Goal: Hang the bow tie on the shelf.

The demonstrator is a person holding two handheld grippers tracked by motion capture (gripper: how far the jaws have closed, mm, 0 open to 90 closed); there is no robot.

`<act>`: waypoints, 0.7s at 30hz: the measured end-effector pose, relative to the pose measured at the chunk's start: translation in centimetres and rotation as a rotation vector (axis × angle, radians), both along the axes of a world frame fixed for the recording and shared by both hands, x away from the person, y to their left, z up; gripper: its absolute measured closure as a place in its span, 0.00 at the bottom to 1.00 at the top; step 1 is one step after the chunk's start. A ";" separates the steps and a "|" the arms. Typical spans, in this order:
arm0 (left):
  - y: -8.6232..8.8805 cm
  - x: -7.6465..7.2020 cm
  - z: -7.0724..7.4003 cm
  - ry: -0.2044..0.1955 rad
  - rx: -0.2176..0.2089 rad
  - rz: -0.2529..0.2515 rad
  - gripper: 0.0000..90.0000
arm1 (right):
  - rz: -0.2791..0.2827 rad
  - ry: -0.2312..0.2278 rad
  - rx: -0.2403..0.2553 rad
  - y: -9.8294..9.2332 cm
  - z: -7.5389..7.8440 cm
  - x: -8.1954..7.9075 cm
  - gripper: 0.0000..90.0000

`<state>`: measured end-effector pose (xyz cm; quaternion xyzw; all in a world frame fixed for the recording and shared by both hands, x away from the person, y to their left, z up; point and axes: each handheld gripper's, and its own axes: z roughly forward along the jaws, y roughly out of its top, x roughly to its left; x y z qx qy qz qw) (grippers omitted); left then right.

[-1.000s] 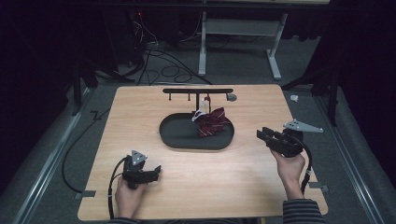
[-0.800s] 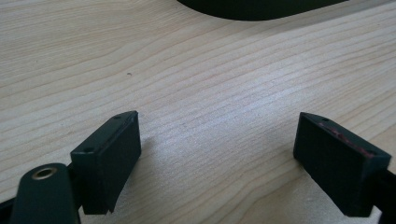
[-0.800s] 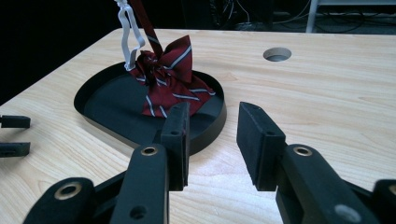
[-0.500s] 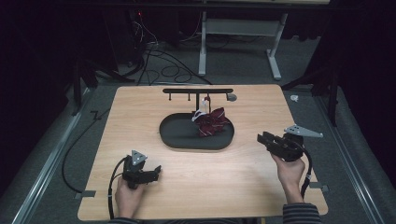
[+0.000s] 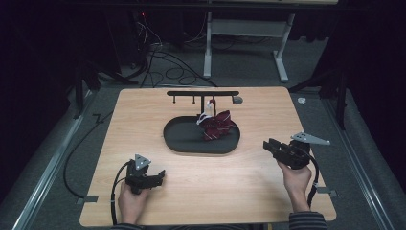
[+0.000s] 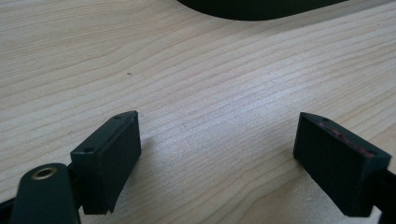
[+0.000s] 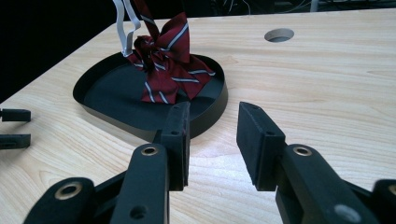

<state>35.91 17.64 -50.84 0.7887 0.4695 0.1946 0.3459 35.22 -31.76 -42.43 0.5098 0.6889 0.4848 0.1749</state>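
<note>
A dark red striped bow tie (image 5: pixel 218 125) lies on the right side of a black oval tray (image 5: pixel 182 139) at the table's middle. Its white strap (image 7: pixel 123 28) rises toward the black hook rack (image 5: pixel 202 93) behind the tray. My right gripper (image 5: pixel 268 145) is held to the right of the tray, open and empty, and its jaws (image 7: pixel 212 126) point at the tray (image 7: pixel 112 93) and the tie (image 7: pixel 168 70). Near the front left, my left gripper (image 5: pixel 160 175) rests low over bare wood, open wide with nothing between its fingers (image 6: pixel 217 140).
The wooden table (image 5: pixel 143 124) has a round hole (image 5: pixel 237 99) at the rack's right end. The tray's rim (image 6: pixel 252 7) shows at the top of the left gripper view. Cables and a metal stand lie on the dark floor beyond the table.
My right gripper has drifted slightly back toward the person. The left gripper, the tie and the tray have stayed put.
</note>
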 end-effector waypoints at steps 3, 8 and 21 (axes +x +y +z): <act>0.0 0.0 0.0 0.000 0.000 0.000 0.17 | 0.001 0.005 0.001 0.1 -0.2 0.0 0.74; 0.0 0.0 0.0 0.000 0.000 0.000 0.17 | 0.003 0.011 -0.007 0.2 -0.6 -0.1 0.74; 0.0 0.0 0.0 0.000 0.000 0.000 0.17 | 0.010 0.038 -0.012 0.8 -2.0 0.0 0.74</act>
